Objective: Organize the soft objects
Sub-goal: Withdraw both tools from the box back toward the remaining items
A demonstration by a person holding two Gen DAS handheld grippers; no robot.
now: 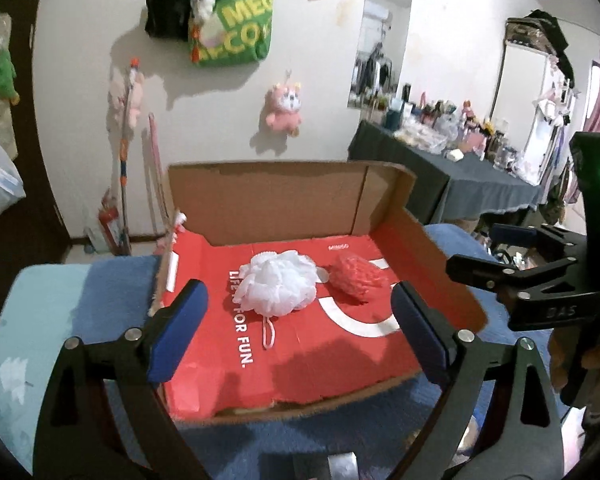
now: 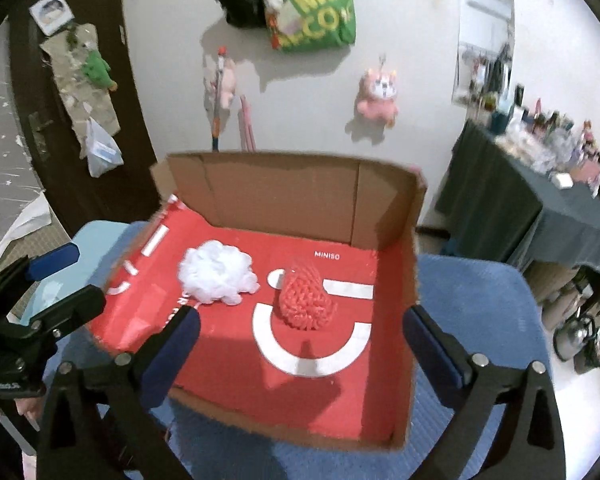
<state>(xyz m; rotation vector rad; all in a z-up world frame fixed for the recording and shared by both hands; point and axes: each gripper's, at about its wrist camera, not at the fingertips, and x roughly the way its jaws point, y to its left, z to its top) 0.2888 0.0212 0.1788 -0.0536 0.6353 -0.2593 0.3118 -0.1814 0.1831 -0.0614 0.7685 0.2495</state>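
Cardboard box [image 1: 260, 200], its floor printed red with white lettering, is sitting open on a blue-covered surface [image 1: 112, 280] that could be a bench or a padded seat; the fisheye blur is making that hard to settle. Inside the box, a white mesh bath puff [image 1: 278, 286] is lying near the middle of the red floor, and a red knitted soft object [image 1: 358, 280] is resting just beside it at its three o'clock, the two close but possibly not touching. In the right wrist view the white puff [image 2: 218, 278] is sitting at about nine o'clock from the red object [image 2: 306, 300], which is lying on the white curved logo. The left gripper [image 1: 300, 320] is hovering above the near edge of the box with its blue-padded jaws standing wide apart and nothing between them. The right gripper [image 2: 300, 352] is likewise hanging over the box's near side, its jaws spread wide and empty. From the left wrist view, the right gripper's black frame is showing at three o'clock. On the wall behind, a green tote bag [image 1: 236, 24] is hanging at twelve o'clock and a pink plush toy [image 1: 284, 108] is dangling below it, with a cluttered dark-clothed table [image 1: 460, 176] at two o'clock.
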